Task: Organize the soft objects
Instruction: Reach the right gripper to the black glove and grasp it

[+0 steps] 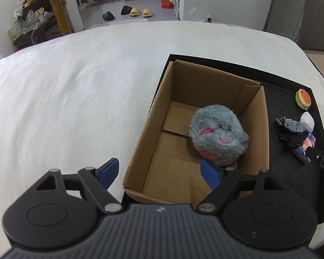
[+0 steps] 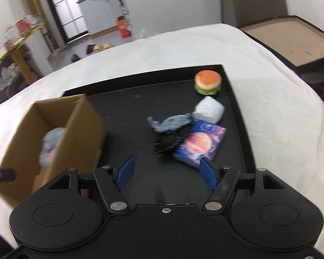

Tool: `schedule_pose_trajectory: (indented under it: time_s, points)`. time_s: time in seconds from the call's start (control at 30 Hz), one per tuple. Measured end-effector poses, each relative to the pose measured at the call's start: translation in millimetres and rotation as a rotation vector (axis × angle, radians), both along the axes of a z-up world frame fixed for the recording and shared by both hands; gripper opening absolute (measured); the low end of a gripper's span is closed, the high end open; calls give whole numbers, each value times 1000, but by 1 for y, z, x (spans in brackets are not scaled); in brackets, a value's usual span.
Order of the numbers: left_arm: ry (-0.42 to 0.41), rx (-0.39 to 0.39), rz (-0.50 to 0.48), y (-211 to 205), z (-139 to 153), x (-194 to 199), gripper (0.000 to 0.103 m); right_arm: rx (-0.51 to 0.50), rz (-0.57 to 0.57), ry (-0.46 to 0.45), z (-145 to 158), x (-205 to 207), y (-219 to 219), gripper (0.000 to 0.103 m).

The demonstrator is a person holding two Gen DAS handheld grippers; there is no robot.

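So the fluffy grey plush toy [image 1: 218,136] sits inside the cardboard box [image 1: 159,129], against its right wall. The box stands on the left part of a black tray [image 2: 237,108], which lies on a white blanket [image 1: 75,86]. Loose on the tray to the right: a burger toy [image 2: 208,82], a white pouch [image 2: 209,109], a small grey-and-black doll [image 2: 172,129] lying partly on a space-print book [image 2: 202,144]. The left hand-held gripper [image 1: 161,173] hovers over the box's near edge, fingers spread wide, holding nothing. The right hand-held gripper [image 2: 166,173] hangs over the tray, also spread apart and empty.
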State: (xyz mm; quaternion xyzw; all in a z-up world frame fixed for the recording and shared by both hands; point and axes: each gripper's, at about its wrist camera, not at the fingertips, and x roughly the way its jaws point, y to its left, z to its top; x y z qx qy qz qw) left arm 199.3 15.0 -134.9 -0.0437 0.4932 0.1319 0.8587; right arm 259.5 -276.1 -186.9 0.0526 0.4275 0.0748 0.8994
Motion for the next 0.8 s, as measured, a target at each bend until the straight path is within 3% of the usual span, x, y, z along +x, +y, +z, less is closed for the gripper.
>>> schedule_pose_trajectory:
  time_s: [0.13, 0.23, 0.37, 0.63, 0.73, 0.8]
  points:
    - [-15, 73, -19, -11, 4, 5, 81, 41, -26, -8, -10, 12, -10, 65]
    - [-16, 106, -18, -14, 4, 12, 81, 108, -12, -16, -16, 19, -15, 58]
    - [-20, 130, -18, -16, 3, 20, 81, 174, -10, -13, -26, 28, -18, 46]
    - [3, 151, -25, -16, -5, 32, 81, 208, -26, -17, -43, 42, -15, 41]
    - [3, 156, -28, -16, -4, 32, 81, 157, -19, -40, -46, 43, -10, 21]
    - [-1, 158, -32, -15, -3, 32, 81, 137, -14, -48, -47, 44, -10, 14]
